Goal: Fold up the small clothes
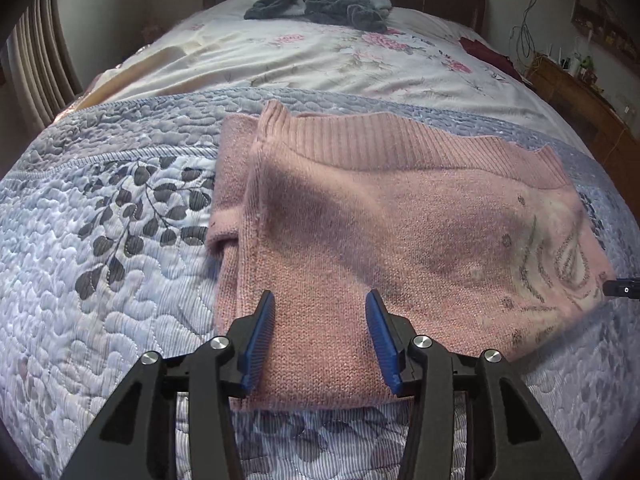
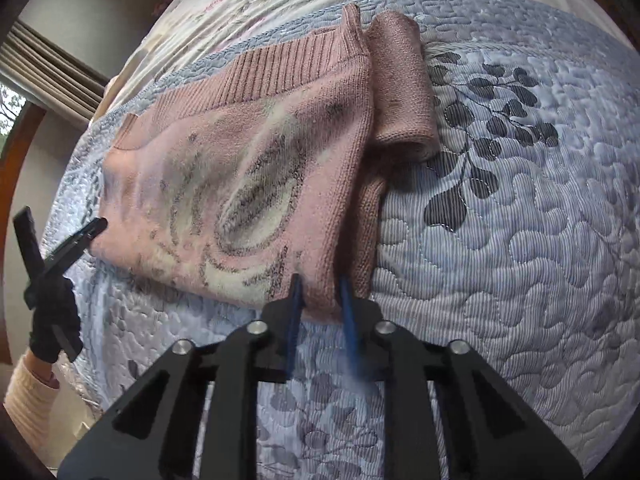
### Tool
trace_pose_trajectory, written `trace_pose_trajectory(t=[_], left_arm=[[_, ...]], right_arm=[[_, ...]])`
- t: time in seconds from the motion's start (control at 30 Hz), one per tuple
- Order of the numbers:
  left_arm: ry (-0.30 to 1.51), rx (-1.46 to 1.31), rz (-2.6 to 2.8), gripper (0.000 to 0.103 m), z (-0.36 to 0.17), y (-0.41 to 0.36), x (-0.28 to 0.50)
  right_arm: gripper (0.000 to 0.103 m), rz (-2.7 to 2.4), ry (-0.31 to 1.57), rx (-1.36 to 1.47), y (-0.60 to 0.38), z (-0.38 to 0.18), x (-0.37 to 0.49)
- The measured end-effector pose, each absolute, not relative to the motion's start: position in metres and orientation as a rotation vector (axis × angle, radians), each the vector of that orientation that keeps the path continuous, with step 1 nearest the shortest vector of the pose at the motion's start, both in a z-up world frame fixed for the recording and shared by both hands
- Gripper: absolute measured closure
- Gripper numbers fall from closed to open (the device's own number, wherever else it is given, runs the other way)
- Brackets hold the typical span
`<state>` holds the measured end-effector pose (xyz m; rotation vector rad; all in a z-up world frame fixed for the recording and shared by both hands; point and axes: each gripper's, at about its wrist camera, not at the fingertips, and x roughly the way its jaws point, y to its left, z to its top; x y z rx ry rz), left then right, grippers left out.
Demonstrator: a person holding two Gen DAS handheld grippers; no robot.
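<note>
A pink knit sweater (image 1: 400, 216) lies folded on the quilt, ribbed hem toward the far side and a grey-white pattern (image 2: 248, 200) on top. A folded sleeve (image 2: 404, 92) sticks out along one side. My left gripper (image 1: 320, 300) hovers open over the sweater's near edge, nothing between its blue pads. In the right wrist view it (image 2: 60, 224) shows at the sweater's left corner, held by a black-gloved hand (image 2: 56, 320). My right gripper (image 2: 321, 282) has its jaws close together on the sweater's near corner.
The blue-grey quilt (image 1: 100, 260) with a leaf print covers the near part of the bed, and a floral sheet (image 1: 320, 56) lies beyond. A dark grey garment pile (image 1: 320, 4) lies by the headboard, a maroon cloth (image 1: 484, 52) at the right edge. A wooden cabinet (image 1: 580, 96) flanks the bed.
</note>
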<state>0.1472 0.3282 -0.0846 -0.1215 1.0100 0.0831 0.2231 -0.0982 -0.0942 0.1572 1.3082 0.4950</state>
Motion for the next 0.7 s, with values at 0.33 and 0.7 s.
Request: trace_pose_trajectory(t=[0.33,0.7], left_arm=[[1.038,-0.127,0.077,0.056,-0.096,0.333,0.145],[1.025,-0.164,0.072,0.054,-0.103,0.338,0.144]], right_arm=[[0.093,0.446,1.342,0.115,-0.104,-0.099,0.218],[0.092,0.421,1.357,0.143,-0.106,-0.119,0.219]])
